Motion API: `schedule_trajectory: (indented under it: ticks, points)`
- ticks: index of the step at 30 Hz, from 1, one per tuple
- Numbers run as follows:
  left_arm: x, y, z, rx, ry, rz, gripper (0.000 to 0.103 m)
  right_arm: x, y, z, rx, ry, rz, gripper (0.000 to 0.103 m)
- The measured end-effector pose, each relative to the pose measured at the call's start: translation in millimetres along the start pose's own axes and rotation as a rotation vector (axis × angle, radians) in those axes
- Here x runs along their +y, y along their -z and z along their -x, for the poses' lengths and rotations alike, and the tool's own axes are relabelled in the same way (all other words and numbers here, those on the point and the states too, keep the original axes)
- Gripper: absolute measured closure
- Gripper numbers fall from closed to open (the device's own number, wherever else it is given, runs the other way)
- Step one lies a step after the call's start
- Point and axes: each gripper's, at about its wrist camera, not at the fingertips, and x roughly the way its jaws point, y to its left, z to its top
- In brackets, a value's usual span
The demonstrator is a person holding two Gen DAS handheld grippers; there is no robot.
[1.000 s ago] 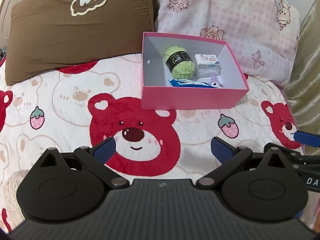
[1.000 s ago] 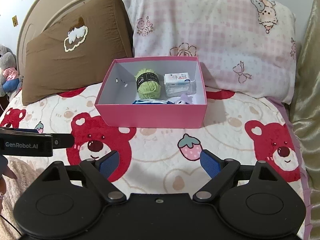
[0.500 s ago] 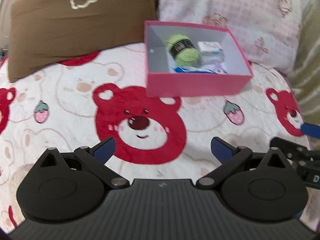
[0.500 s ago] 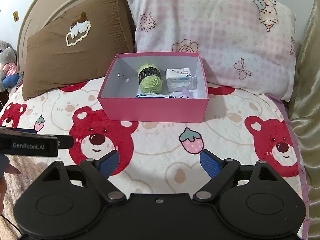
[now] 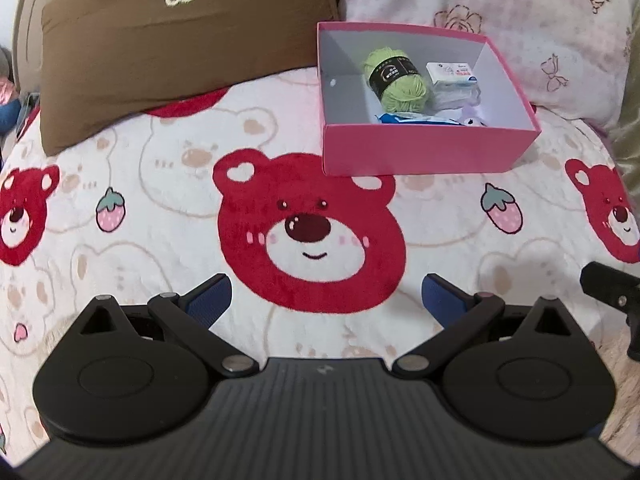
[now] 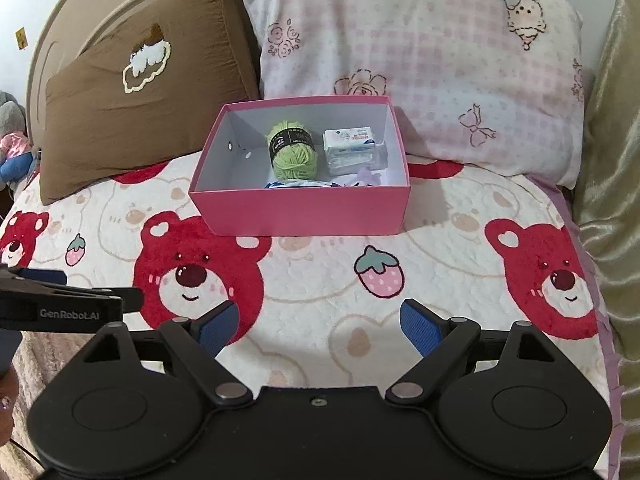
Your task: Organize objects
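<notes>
A pink box (image 5: 424,152) (image 6: 304,212) stands on the bear-print blanket in front of the pillows. Inside lie a green yarn ball (image 5: 396,78) (image 6: 292,152), a white tissue pack (image 5: 452,76) (image 6: 350,146), a blue-and-white packet (image 5: 412,119) and a small lilac toy (image 5: 472,118), the last two partly hidden by the front wall. My left gripper (image 5: 326,294) hangs open over the blanket well short of the box, nothing between its blue pads. My right gripper (image 6: 320,320) is open and empty too, also short of the box.
A brown pillow (image 5: 168,40) (image 6: 136,92) and a pink checked pillow (image 5: 520,20) (image 6: 420,56) lean on the headboard behind the box. A beige curtain (image 6: 612,160) hangs at the right. The left gripper's body (image 6: 60,304) shows at the right view's left edge.
The left wrist view has shifted: the box and pillows sank in the frame and then rose toward the upper right. The right gripper stayed put. Both stay open and empty.
</notes>
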Motion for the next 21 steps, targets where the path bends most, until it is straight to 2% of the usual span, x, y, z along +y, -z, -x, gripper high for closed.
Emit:
schedule_trajectory:
  ticks: [4, 7, 10, 17, 21]
  points:
    - [-3.0, 1.6, 4.0, -0.014, -0.012, 0.003, 0.0, 0.0, 0.9, -0.5, 0.008, 0.001, 0.004, 0.013]
    - [-6.2, 0.9, 5.9, -0.019, 0.053, -0.009, 0.0, -0.1, 1.3, -3.4, 0.016, -0.001, 0.028, 0.013]
    - [-8.7, 1.1, 6.5, -0.02, 0.062, -0.007, 0.0, -2.4, 2.0, -4.6, 0.019, 0.002, 0.029, 0.013]
    - [-5.4, 2.2, 3.5, -0.009, 0.063, 0.008, 0.0, -5.3, 2.1, -1.5, 0.011, 0.006, 0.028, 0.013]
    - [-3.2, 3.2, 3.2, -0.016, 0.04, 0.026, 0.0, -6.6, 3.1, -1.7, 0.012, 0.019, 0.026, 0.013]
